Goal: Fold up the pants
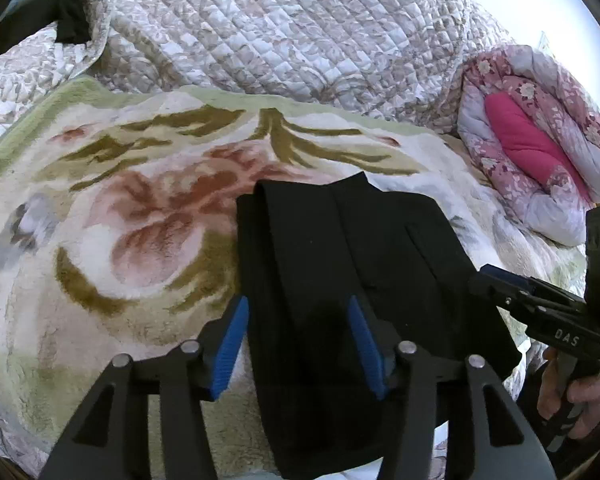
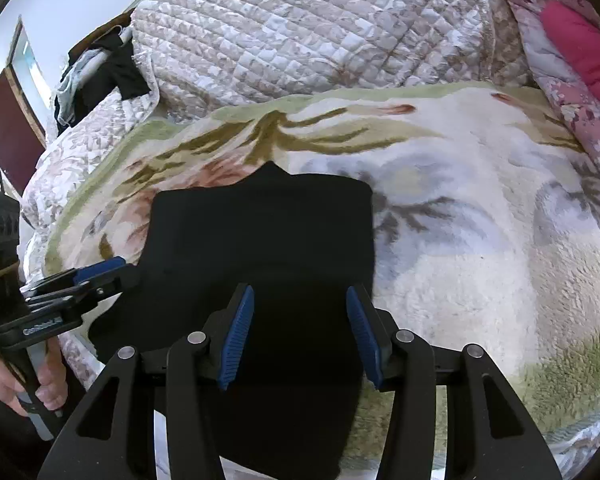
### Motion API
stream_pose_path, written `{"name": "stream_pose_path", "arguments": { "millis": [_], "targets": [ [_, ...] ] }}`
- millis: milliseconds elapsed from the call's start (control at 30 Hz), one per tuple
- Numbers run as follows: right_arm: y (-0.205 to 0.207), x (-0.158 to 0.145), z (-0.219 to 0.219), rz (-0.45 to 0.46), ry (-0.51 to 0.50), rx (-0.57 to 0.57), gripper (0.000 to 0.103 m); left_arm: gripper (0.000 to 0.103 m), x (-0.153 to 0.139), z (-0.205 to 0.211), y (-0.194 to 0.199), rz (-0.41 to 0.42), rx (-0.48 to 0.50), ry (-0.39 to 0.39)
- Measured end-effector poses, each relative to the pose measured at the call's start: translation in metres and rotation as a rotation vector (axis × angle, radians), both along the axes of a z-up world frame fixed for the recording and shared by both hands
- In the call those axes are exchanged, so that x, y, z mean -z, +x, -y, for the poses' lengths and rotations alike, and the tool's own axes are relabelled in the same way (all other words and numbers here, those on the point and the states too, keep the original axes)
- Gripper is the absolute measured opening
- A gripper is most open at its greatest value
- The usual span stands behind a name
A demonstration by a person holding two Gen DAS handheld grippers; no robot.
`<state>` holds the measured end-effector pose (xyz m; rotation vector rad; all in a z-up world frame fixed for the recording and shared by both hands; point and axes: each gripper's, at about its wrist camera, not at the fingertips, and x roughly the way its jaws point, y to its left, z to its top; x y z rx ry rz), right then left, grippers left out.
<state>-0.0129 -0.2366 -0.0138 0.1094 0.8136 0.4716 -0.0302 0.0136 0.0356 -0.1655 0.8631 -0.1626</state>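
The black pants [image 1: 364,264] lie folded into a compact rectangle on a fluffy floral blanket [image 1: 120,208]; they also show in the right wrist view [image 2: 268,248]. My left gripper [image 1: 298,344] is open, its blue pads straddling the left part of the pants near their front edge. My right gripper [image 2: 300,332] is open above the near edge of the pants, and shows at the right of the left wrist view [image 1: 500,280]. The left gripper shows at the left of the right wrist view [image 2: 100,270]. Neither holds cloth.
A quilted beige bedspread [image 1: 284,28] is bunched behind the blanket. A pink floral duvet [image 1: 540,144] lies rolled at the right. Dark clothes [image 2: 104,72] hang at the far left beside a dark red door [image 2: 8,128].
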Motion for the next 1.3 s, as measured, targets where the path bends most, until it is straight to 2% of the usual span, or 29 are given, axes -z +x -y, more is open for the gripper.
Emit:
{"name": "stream_pose_path", "arguments": {
  "millis": [333,733,967,1033,1300],
  "targets": [
    [0.005,0.010,0.016,-0.059,0.044,0.033,0.049,0.061,0.008,-0.005,0.003,-0.034,-0.007,-0.021],
    [0.007,0.015,0.013,-0.084,0.052,0.016,0.053,0.064,0.011,-0.014,0.005,-0.057,-0.007,-0.123],
    [0.007,0.017,0.012,-0.102,0.069,0.020,0.054,0.067,0.019,-0.016,0.008,-0.081,-0.006,-0.126],
    [0.008,0.018,0.013,-0.116,0.082,0.013,0.055,0.067,0.019,-0.019,0.007,-0.075,-0.014,-0.122],
    [0.016,0.024,0.015,-0.168,0.165,0.008,0.060,0.071,0.025,-0.016,0.015,-0.080,0.019,-0.183]
  ]
}}
